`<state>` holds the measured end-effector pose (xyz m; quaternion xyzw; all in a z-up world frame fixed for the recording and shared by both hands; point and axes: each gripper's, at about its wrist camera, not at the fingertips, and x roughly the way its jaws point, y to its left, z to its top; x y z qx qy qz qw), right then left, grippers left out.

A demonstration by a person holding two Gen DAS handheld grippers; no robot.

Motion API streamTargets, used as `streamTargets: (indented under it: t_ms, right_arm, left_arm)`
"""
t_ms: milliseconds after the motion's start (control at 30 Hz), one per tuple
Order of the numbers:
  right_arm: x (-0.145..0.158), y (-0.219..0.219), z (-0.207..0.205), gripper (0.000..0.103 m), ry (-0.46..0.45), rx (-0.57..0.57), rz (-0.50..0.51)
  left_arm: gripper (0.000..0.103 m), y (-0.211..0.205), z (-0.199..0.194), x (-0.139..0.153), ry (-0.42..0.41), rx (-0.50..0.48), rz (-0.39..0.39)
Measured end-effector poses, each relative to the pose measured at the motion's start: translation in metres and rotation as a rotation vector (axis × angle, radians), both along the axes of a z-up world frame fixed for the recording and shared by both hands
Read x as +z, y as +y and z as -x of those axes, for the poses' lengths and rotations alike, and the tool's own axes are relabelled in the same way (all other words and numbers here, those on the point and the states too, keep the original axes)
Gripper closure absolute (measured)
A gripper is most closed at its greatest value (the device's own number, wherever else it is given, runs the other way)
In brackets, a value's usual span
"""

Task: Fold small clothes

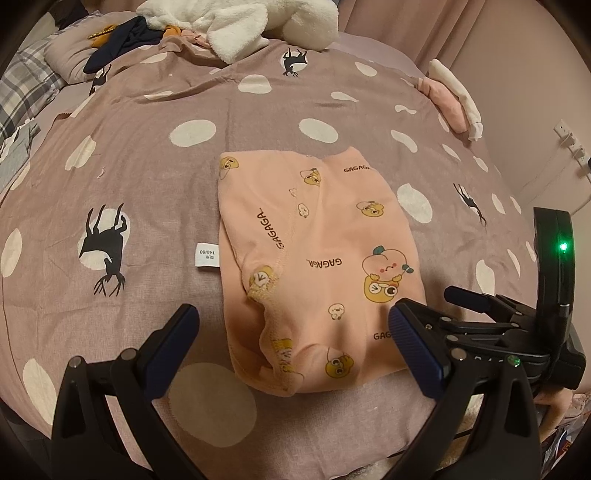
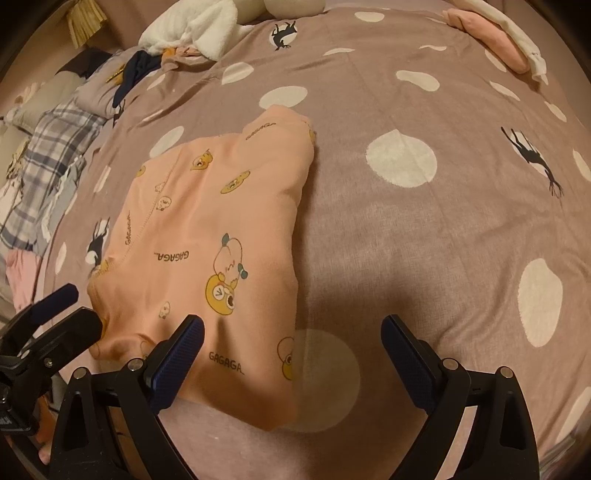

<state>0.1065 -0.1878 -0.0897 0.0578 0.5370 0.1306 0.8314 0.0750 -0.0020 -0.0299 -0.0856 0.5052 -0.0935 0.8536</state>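
Spotted bedspread [image 1: 147, 177], folded peach garment [image 1: 317, 251] centred, bare cover around its edges

We see a mauve bedspread [image 1: 147, 177] with cream dots and black deer prints. White fluffy blanket [image 1: 236, 22] and dark garment [image 1: 122, 40] heaped at far end. Plaid pillow [image 2: 62, 136] at left. Pink-and-white folded pile [image 1: 454, 99] at right edge. Wall socket [image 1: 567, 138].

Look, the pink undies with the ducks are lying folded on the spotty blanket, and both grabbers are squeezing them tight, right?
Not quite. The left grabber and the right grabber are both open, holding nothing, as each wrist view shows. The pink undies do lie folded on the spotty blanket.
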Motion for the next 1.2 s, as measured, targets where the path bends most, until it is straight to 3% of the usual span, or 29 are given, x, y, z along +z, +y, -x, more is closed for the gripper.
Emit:
streamTargets:
  t_ms: [1200]
  right_arm:
    - [-0.0044,0.0065,-0.0008,0.007,0.008,0.022,0.048]
  left_arm:
    - [0.001,-0.0026,-0.0006,-0.0022,0.005,-0.006,-0.033]
